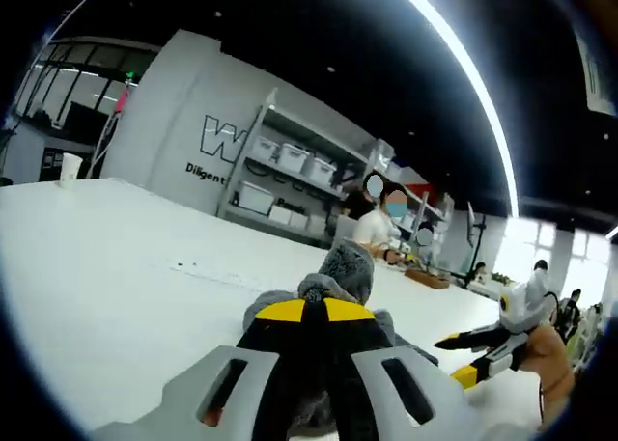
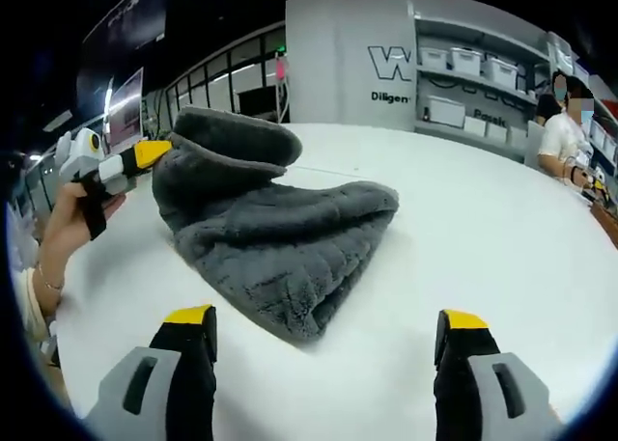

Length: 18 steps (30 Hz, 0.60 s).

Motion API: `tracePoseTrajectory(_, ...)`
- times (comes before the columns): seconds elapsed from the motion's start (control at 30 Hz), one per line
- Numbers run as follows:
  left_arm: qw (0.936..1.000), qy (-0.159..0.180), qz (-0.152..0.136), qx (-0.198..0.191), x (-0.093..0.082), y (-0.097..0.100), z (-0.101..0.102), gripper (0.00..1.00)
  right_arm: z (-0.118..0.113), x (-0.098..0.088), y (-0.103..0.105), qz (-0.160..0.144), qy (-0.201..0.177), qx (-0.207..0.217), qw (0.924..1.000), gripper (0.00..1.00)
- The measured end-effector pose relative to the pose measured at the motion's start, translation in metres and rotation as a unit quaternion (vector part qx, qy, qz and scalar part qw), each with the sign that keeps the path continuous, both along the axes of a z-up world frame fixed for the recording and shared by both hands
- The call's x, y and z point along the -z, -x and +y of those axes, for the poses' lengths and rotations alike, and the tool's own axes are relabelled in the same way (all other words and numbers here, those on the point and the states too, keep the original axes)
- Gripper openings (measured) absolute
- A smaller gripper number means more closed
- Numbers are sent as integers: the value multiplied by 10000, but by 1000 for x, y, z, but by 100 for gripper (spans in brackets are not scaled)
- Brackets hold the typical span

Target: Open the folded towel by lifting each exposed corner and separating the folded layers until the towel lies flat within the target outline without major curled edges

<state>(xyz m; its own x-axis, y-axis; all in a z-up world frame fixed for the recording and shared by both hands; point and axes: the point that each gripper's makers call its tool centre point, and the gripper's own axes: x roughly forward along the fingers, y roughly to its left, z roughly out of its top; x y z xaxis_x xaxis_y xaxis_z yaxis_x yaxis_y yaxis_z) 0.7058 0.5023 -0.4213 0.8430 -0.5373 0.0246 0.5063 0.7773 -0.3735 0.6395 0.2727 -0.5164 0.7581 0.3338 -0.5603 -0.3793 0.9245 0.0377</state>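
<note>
A grey fluffy towel (image 2: 280,238) lies bunched on the white table (image 2: 483,229), with one edge pulled up into a raised hump at its far left. My left gripper (image 2: 145,154), held in a hand, is at that raised edge. In the left gripper view its yellow-tipped jaws (image 1: 304,311) are shut on the towel (image 1: 348,267), which bulges up just past them. My right gripper (image 2: 325,317) stands open just short of the towel's near edge, nothing between its jaws. It also enters the left gripper view as the right gripper (image 1: 454,359), low over the table.
A paper cup (image 1: 70,166) stands at the table's far end (image 1: 116,258). A faint row of marks (image 1: 203,267) runs across the tabletop. Shelves with white bins (image 2: 463,74) line the wall behind. A seated person (image 2: 565,123) works at the far side.
</note>
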Motion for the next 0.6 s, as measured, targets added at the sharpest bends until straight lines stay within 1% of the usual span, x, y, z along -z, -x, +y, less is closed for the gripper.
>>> tracePoseTrajectory(0.13,9997,74,38,-227,4,4,14,3,0,2,1,33,31,-6,10000,94)
tracePoseTrajectory(0.3,9981,268,188,-529,12,2,32,3,-1,3,0,31,22,10,10000,94)
tracePoseTrajectory(0.37,9969,299,176,-707,15,2,42,3,2,-2,-2,-79,-72,11,9999,95)
tracePoseTrajectory(0.47,9953,378,287,-845,21,1,51,3,7,-7,-1,-179,-220,-46,9996,95)
tracePoseTrajectory(0.53,9949,376,329,-880,23,1,54,3,8,-6,-1,-163,-226,-68,9996,95)
tracePoseTrajectory(0.6,9935,340,388,-1010,27,3,62,4,10,1,0,-17,-106,-136,9998,96)
